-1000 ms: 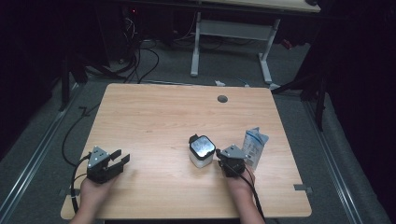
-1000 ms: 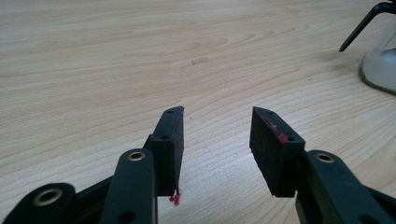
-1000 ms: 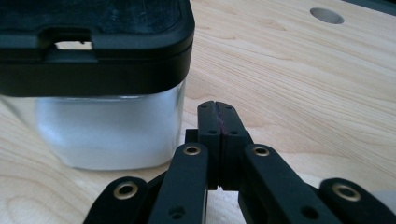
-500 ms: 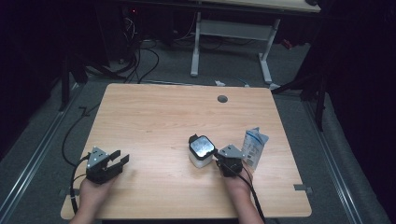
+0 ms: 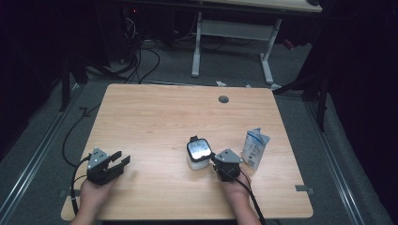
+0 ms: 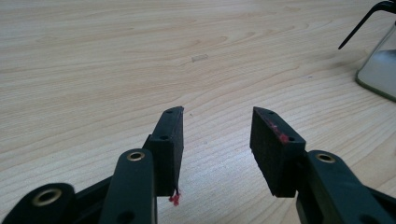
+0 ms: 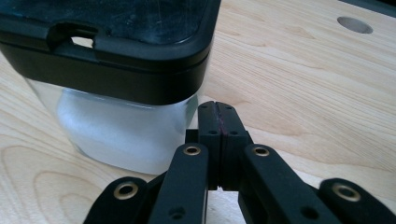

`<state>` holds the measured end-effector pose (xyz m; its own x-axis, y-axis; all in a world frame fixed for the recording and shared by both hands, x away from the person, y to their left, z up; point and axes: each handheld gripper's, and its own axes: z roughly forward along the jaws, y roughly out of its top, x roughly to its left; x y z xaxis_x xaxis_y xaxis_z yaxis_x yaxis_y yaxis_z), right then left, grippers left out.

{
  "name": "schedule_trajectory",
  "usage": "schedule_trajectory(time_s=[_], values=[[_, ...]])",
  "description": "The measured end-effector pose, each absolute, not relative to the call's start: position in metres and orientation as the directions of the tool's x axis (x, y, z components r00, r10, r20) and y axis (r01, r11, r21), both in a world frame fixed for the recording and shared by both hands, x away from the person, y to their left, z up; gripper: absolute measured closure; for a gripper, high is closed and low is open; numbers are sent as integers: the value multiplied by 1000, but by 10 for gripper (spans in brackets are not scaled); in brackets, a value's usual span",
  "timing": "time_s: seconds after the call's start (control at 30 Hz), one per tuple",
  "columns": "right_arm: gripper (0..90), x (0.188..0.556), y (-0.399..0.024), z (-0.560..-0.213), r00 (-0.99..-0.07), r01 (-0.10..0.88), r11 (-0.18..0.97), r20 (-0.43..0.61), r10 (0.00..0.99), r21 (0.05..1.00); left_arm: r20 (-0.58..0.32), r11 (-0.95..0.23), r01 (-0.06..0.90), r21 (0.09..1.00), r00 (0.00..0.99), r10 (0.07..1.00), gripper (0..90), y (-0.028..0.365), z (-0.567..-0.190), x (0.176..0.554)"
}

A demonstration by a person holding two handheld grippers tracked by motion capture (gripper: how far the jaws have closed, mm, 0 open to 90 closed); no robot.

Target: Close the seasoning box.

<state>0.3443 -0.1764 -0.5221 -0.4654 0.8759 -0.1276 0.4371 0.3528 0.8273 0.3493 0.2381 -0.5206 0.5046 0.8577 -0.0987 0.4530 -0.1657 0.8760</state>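
High view: a container (image 5: 198,153) with a black lid and clear, whitish body stands upright on the wooden bench (image 5: 155,117), right of centre and toward the person's edge. The right claw (image 5: 220,161) sits just beside its right side, tips at or very near the wall — contact cannot be confirmed from here. A blue-and-white pouch (image 5: 255,147) stands close to the right of that claw. The left claw (image 5: 119,161) rests well apart, near the left front of the bench, pointing toward the container.

Left gripper view: the left claw (image 6: 217,140) stands open, nothing between its pads, bare bench ahead. The container's lower corner (image 6: 379,70) shows at the far right edge, well off.

Right gripper view: the right claw (image 7: 218,111) is fully closed, pads pressed together and holding nothing. The container (image 7: 121,126) lies ahead and to the left of the tips, close up, its lid (image 7: 112,42) above jaw level.

Judgement: the right hand is far the nearer. The container stands tall rather than long — any grasp would require this claw to open first and shift left to straddle the body below the lid.
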Motion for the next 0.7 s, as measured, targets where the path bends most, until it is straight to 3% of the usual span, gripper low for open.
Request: schedule_trajectory(time_s=[0.7], values=[[899,330,-163,-524,-503,411,367,-128,855,834,-98,-174,455,873,513,852,549,236,-521,349]])
